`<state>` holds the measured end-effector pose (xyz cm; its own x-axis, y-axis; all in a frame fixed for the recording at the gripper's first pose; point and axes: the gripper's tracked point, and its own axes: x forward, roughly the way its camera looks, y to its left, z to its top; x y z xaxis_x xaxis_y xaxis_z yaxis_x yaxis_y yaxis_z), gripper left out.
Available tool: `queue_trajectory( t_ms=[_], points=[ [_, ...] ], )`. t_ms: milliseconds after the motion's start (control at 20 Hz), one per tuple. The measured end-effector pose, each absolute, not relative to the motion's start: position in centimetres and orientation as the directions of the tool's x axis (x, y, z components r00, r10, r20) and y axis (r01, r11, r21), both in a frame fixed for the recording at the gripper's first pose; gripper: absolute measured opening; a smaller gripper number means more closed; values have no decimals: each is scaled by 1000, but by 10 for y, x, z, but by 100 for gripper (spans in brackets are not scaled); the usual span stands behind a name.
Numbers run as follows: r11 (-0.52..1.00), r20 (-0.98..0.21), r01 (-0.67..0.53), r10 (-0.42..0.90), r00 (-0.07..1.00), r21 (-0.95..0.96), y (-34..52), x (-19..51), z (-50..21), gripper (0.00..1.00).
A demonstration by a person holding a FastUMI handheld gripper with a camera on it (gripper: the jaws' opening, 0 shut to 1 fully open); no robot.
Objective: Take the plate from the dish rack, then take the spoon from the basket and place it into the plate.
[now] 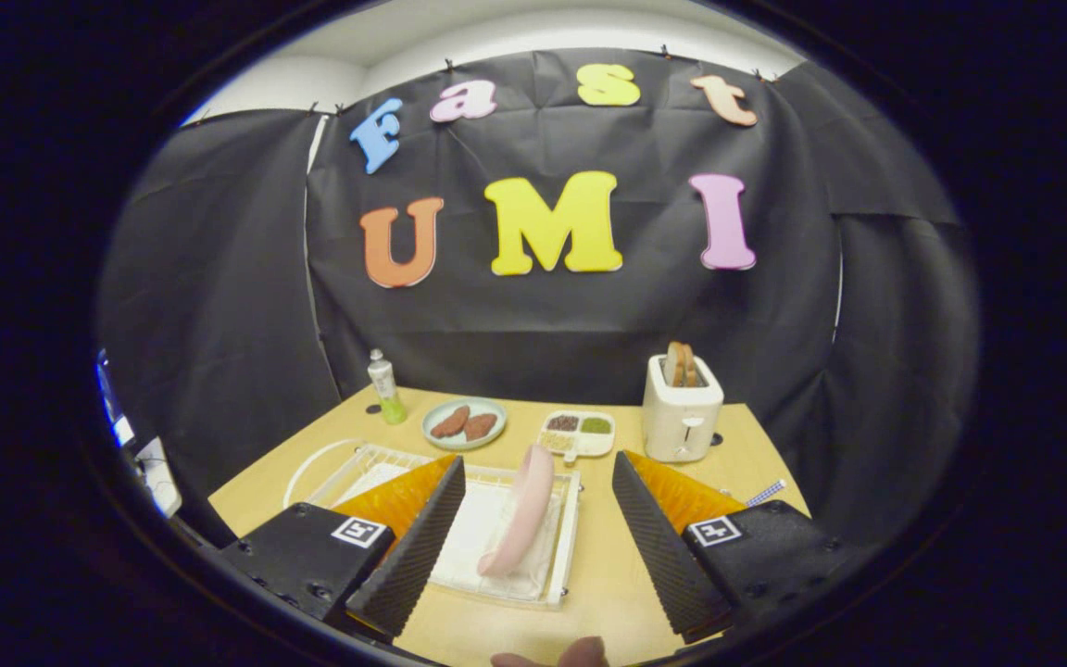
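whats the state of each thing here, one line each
claw: open, holding nothing, above the table
pink plate: standing on edge in the dish rack, between the fingers
toaster: upright, bread sticking up from its slots
green-blue plate: flat on the table, two brown pieces on it
bottle: upright, cap on
divided tray: flat, compartments filled

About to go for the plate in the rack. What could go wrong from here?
1. The pink plate stands on edge in the white dish rack; the open claw could knock it over if it comes in off-line.
2. A snagged rack wire might drag the rack across the table.
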<state>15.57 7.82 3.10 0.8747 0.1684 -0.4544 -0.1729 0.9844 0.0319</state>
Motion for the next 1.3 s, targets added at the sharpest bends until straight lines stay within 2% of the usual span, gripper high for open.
queue_trajectory(
  t_ms=[200, 400, 600, 750, 800, 900, 1150, 1300],
  points=[
    [988, -602, -148, 138, 786, 34, 83, 189, 4, 100],
    [994, -694, -99, 103, 712, 46, 85, 210, -24, 100],
    [993, -792, -58, 117, 599, 103, 97, 223, -61, 100],
    [990, -823, -44, 135, 552, 134, 108, 232, -78, 97],
    [991, -834, -31, 124, 537, 127, 107, 232, -84, 95],
    [994, -848, -12, 102, 520, 112, 109, 236, -89, 82],
    [997, -874, 45, 33, 484, 62, 106, 235, -97, 41],
    [997, -881, 75, -14, 473, 24, 100, 231, -96, 38]
  ],
)
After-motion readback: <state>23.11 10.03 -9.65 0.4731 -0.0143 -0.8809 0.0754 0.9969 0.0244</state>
